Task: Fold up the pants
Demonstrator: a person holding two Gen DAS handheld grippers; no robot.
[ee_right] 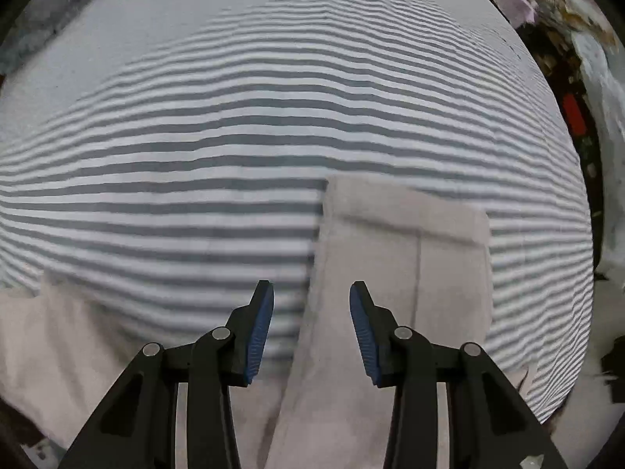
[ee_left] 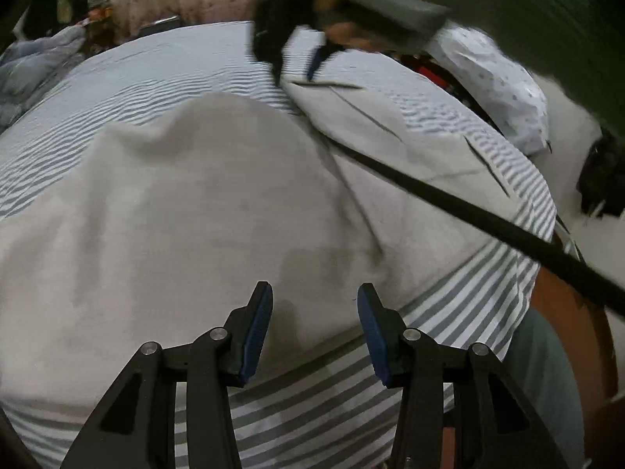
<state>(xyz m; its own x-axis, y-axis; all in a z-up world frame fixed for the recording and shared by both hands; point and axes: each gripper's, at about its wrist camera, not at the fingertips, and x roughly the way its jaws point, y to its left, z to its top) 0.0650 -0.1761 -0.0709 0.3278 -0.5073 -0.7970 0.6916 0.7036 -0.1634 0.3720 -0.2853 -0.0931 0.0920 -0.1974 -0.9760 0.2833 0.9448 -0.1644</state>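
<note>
Light beige pants (ee_left: pixel 187 203) lie spread on a grey-and-white striped sheet (ee_left: pixel 117 90). My left gripper (ee_left: pixel 314 297) hovers over their near edge, open, with nothing between its blue pads. At the far side of the pants a hand holds my right gripper (ee_left: pixel 297 66), which is blurred there. In the right wrist view one pant leg (ee_right: pixel 406 258) ends in a hem, and another part of the pants (ee_right: pixel 58 336) shows at the lower left. My right gripper (ee_right: pixel 311 293) stands open above that leg's left edge, gripping nothing.
A black strap (ee_left: pixel 488 222) crosses the pants diagonally toward the right. Crumpled blue clothes (ee_left: pixel 31 66) lie at the far left and a white dotted cloth (ee_left: pixel 504 86) at the right. A wooden bed edge (ee_left: pixel 566 312) borders the sheet. Dark clutter (ee_right: pixel 574 117) sits beyond the sheet's right edge (ee_right: pixel 539 234).
</note>
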